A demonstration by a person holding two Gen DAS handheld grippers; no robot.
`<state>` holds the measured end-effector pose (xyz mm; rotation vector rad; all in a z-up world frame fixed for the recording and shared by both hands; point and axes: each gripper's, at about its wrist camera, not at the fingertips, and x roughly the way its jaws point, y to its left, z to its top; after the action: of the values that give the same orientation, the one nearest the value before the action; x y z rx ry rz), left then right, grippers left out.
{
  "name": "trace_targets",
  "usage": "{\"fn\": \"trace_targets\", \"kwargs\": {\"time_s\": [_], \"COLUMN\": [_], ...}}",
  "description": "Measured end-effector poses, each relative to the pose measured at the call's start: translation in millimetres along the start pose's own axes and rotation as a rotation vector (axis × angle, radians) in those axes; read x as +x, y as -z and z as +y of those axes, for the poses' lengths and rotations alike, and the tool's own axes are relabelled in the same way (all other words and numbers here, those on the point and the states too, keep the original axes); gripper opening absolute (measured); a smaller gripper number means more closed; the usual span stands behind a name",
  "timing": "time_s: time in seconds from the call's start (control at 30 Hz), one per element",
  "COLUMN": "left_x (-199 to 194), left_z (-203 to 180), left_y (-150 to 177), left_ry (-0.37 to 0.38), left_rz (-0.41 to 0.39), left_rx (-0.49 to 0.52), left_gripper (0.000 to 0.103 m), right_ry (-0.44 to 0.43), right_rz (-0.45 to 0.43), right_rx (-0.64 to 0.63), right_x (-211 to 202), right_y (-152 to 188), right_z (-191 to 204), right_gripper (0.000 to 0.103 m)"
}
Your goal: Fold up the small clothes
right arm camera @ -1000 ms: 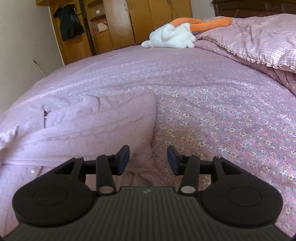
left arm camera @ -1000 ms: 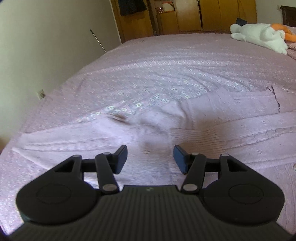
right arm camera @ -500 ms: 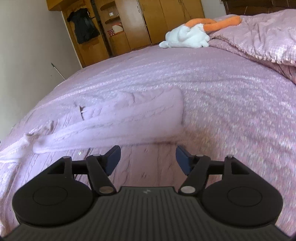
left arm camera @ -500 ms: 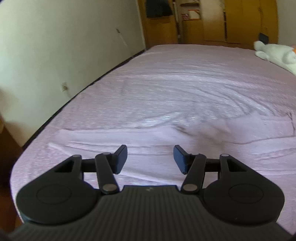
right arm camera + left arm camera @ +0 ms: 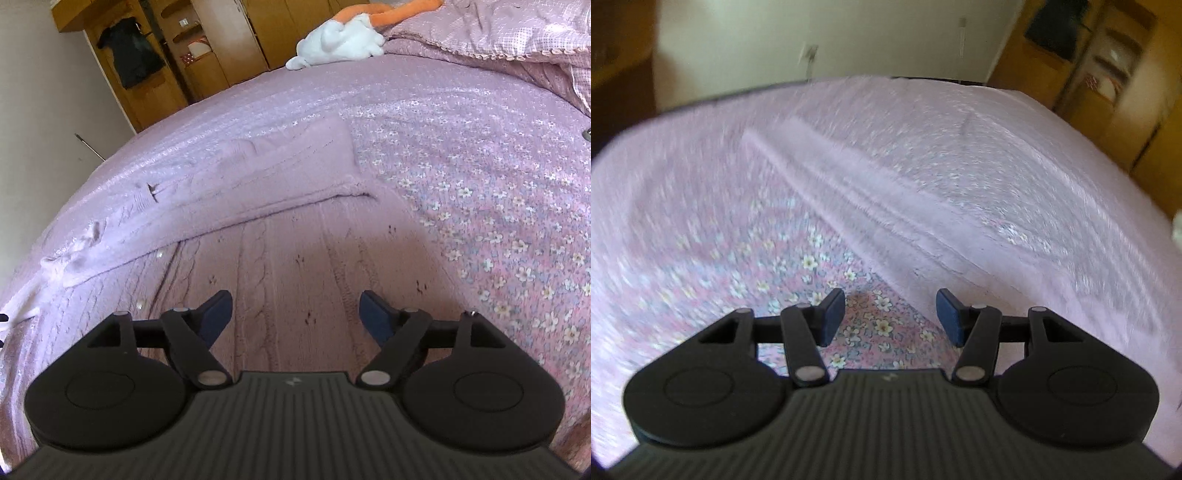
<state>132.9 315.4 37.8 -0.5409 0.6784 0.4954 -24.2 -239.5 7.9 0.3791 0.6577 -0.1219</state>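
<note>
Right wrist view: floral bedspread (image 5: 498,229), pink sweater (image 5: 295,236) flat on it, wardrobe (image 5: 229,48) at 12, plush (image 5: 340,40) at 1. Right gripper (image 5: 295,314) just widened, empty; left gripper (image 5: 890,317) half-open, empty.

Pretty clearly a bedroom in someone's home: a big bed (image 5: 480,155) with a pink flowered bedspread, a white and orange stuffed toy (image 5: 343,37) lying near the quilt (image 5: 517,29), wooden wardrobes (image 5: 236,48) and a dark jacket (image 5: 133,55) hanging by the wall.
</note>
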Motion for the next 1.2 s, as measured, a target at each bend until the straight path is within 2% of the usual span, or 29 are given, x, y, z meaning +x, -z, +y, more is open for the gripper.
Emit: {"fn": "trace_targets", "kwargs": {"time_s": [0.23, 0.43, 0.47, 0.53, 0.63, 0.67, 0.73, 0.8, 0.97, 1.03, 1.2], "left_x": [24.7, 52.1, 56.3, 64.2, 72.7, 71.4, 72.6, 70.2, 36.2, 16.3, -35.7], "left_z": [9.6, 4.4, 0.9, -9.3, -26.3, -29.8, -37.0, -38.9, -30.4, -28.6, -55.4], "left_y": [-2.6, -16.5, -18.9, -21.6, -20.7, -18.0, -14.9, -15.2, -15.4, -15.5, -13.0], "left_ry": [0.08, 0.076, 0.072, 0.08, 0.02, -0.003, -0.03, -0.011, 0.012, 0.044, 0.141], "left_rz": [-0.042, -0.079, -0.087, -0.101, -0.121, -0.132, -0.145, -0.152, -0.226, -0.259, -0.359], "left_rx": [-0.042, -0.035, -0.027, 0.026, 0.146, 0.18, 0.235, 0.279, 0.302, 0.291, 0.363], "left_gripper": [0.057, 0.061, 0.063, 0.079, 0.079, 0.076, 0.029, 0.014, 0.012, 0.012, 0.012], "right_ry": [0.047, 0.052, 0.053, 0.054, 0.049, 0.047, 0.047, 0.047, 0.038, 0.028, 0.002], "right_rz": [0.015, 0.034, 0.035, 0.037, 0.036, 0.032, 0.021, 0.008, -0.01, -0.006, 0.001], "right_rx": [-0.012, -0.022, -0.014, -0.005, 0.012, 0.016, 0.018, 0.023, 0.063, 0.077, 0.108], "right_x": [6.9, 5.9, 5.5, 4.0, 0.9, -0.6, -3.2, -5.1, -7.1, -7.1, -9.1], "right_y": [-0.2, -3.4, -4.1, -4.8, -5.6, -5.8, -6.3, -7.5, -11.3, -11.7, -9.2], "right_z": [11.9, 12.4, 11.8, 10.8, 9.2, 8.1, 6.1, 2.8, -5.7, -7.6, -12.6], "right_gripper": [0.09, 0.09, 0.09, 0.09, 0.09, 0.09, 0.09, 0.09, 0.09, 0.09, 0.09]}}
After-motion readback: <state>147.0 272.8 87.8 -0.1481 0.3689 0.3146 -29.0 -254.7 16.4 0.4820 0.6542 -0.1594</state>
